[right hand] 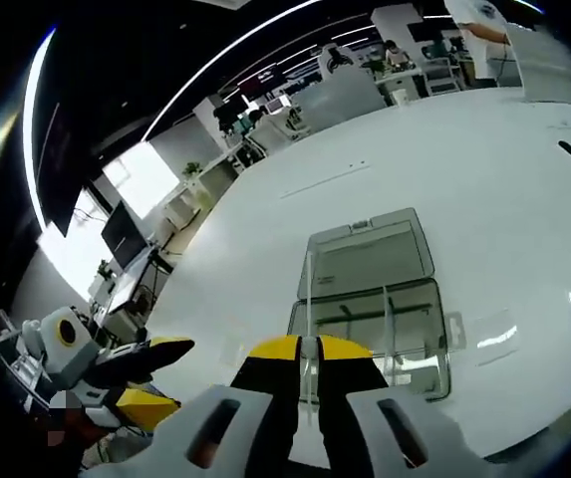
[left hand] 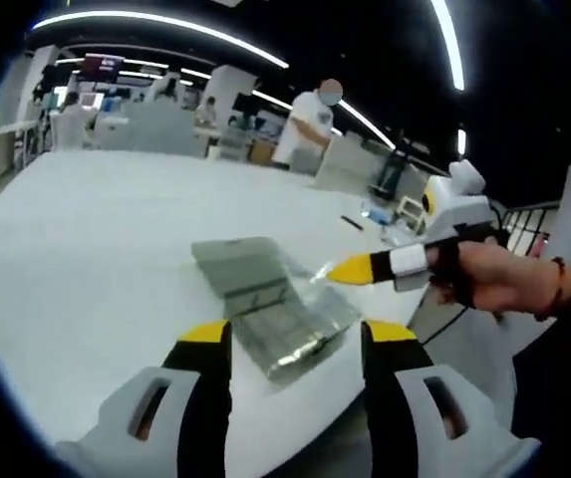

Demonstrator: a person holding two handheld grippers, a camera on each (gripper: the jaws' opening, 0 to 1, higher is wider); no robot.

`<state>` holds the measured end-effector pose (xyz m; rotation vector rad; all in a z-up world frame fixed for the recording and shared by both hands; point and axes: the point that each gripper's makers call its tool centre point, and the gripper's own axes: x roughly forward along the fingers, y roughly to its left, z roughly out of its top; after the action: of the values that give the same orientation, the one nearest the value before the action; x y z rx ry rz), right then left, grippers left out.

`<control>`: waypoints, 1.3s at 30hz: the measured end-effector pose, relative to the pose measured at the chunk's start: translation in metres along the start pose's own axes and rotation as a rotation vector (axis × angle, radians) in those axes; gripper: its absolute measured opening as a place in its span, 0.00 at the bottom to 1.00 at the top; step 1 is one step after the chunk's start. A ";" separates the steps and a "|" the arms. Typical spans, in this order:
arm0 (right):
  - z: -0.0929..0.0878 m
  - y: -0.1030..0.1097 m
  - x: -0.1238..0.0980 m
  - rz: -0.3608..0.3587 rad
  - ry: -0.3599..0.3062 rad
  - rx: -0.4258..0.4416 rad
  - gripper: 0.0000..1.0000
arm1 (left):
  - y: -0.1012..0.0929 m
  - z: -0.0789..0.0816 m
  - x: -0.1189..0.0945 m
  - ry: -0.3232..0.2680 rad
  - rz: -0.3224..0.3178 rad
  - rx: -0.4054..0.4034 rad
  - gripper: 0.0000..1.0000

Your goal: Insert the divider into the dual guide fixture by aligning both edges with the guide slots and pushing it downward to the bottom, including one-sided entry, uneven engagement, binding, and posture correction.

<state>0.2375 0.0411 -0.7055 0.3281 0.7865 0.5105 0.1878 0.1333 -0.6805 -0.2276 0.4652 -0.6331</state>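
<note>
White table (right hand: 484,189) lies bare on all sides of the clear box (right hand: 375,299), so approach is free from every side. Inside the box an upright partition (right hand: 388,321) splits the tray. Right gripper (right hand: 308,360) pinches a thin clear divider (right hand: 307,299) at the near wall. Left gripper (left hand: 295,334) hangs apart, jaws spread. Small objects (left hand: 375,214) sit well away.

Both views near, facing fixture (left hand: 265,304) on table (left hand: 86,269) from opposite sides
</note>
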 end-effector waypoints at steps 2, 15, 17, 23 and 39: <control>-0.001 -0.002 0.003 -0.021 0.011 -0.002 0.00 | 0.003 -0.002 -0.003 0.006 -0.004 0.015 0.51; -0.004 -0.003 0.010 -0.070 0.033 -0.022 0.00 | 0.014 -0.015 -0.003 0.046 -0.044 0.062 0.60; -0.004 -0.002 0.010 -0.074 0.037 -0.027 0.00 | 0.014 -0.016 -0.002 0.048 -0.051 0.064 0.62; -0.007 -0.008 0.013 -0.102 0.077 -0.052 0.00 | 0.018 -0.019 0.003 0.046 -0.050 0.074 0.64; -0.011 -0.009 0.024 -0.146 0.140 -0.086 0.00 | 0.023 -0.018 0.006 0.036 -0.083 0.098 0.71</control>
<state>0.2465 0.0473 -0.7309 0.1550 0.9144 0.4312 0.1953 0.1469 -0.7064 -0.1436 0.4598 -0.7399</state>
